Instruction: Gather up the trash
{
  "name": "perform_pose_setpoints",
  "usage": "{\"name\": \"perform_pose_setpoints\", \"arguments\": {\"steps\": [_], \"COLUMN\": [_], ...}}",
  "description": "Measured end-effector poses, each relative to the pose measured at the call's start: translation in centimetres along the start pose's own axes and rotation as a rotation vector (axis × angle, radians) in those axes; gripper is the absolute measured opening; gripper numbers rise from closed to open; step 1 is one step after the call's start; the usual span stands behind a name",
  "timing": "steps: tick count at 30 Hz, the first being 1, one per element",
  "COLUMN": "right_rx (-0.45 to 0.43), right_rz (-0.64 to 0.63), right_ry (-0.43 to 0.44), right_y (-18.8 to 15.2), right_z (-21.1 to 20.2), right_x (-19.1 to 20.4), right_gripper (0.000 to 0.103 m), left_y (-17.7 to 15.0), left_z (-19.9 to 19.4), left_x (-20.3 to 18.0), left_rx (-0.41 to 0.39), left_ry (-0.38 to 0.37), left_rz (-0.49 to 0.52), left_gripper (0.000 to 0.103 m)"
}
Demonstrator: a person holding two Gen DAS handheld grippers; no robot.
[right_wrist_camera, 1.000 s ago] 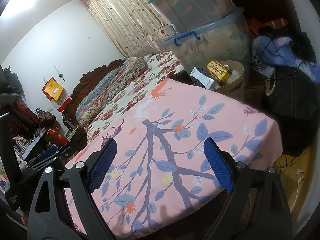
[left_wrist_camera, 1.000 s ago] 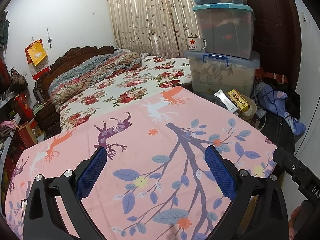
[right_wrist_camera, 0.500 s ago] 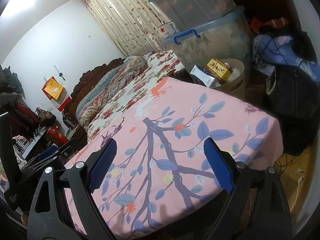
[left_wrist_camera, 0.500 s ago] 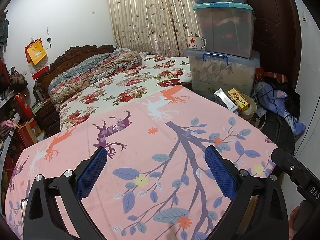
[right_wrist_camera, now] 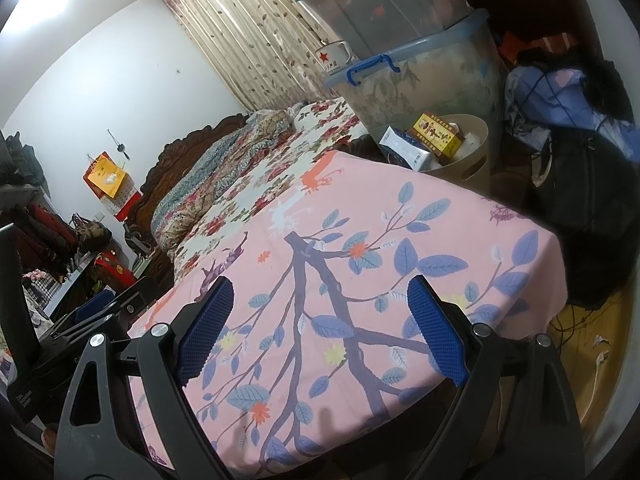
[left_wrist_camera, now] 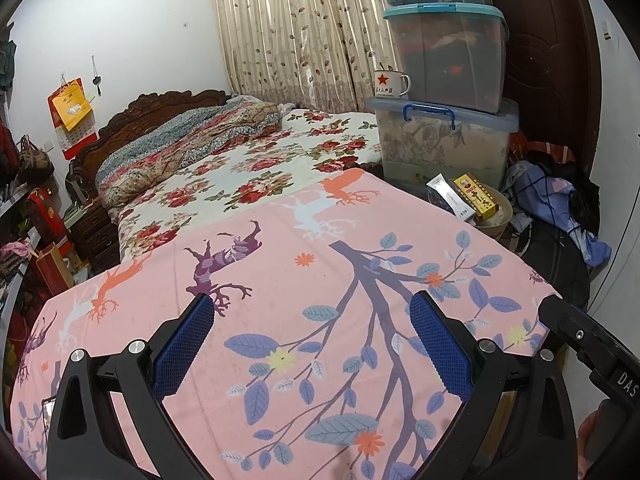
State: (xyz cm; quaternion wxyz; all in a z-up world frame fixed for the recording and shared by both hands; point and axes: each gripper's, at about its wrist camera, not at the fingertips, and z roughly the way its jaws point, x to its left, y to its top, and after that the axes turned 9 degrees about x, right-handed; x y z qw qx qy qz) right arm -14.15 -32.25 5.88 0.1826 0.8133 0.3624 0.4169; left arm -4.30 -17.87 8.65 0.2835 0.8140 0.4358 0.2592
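Note:
A beige trash bin (right_wrist_camera: 474, 160) stands on the floor beyond the far right corner of the table; it also shows in the left wrist view (left_wrist_camera: 502, 216). A yellow box (right_wrist_camera: 436, 136) and a white-and-blue box (right_wrist_camera: 404, 150) stick out of it. The table has a pink cloth with a tree print (left_wrist_camera: 320, 280), and no loose trash shows on it. My left gripper (left_wrist_camera: 310, 346) is open and empty above the near part of the table. My right gripper (right_wrist_camera: 320, 330) is open and empty above the table's near right part.
Stacked clear storage boxes (left_wrist_camera: 444, 136) with a white star mug (left_wrist_camera: 390, 82) stand behind the bin. A bed with floral bedding (left_wrist_camera: 240, 168) lies beyond the table. Clothes and a black bag (right_wrist_camera: 580, 184) are piled at the right. Shelves with red bags (left_wrist_camera: 36, 216) are at the left.
Both views have shifted only slightly; the right gripper drifted a little toward the bin. Both grippers stay open and empty.

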Motion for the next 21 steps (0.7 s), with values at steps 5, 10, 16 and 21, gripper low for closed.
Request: {"name": "perform_pose_setpoints", "arguments": {"steps": [5, 10, 16, 21], "right_rx": [0.001, 0.001, 0.005, -0.001], "right_rz": [0.000, 0.000, 0.010, 0.019], "right_ry": [0.000, -0.001, -0.003, -0.005], "right_y": [-0.1, 0.2, -0.9, -1.5], "right_z": [0.0, 0.0, 0.1, 0.0], "right_x": [0.1, 0.0, -0.1, -0.3], "right_gripper": [0.088, 0.088, 0.093, 0.095], "left_y": [-0.3, -0.7, -0.7, -0.8], "left_z": [0.1, 0.7, 0.9, 1.1], "left_x": [0.1, 0.3, 0.3, 0.8], "left_rx": [0.001, 0.010, 0.028, 0.046], "left_ry": [0.001, -0.006, -0.021, -0.041], "left_rz": [-0.004, -0.007, -0.003, -0.019], "left_gripper": [0.094, 0.094, 0.094, 0.094]}}
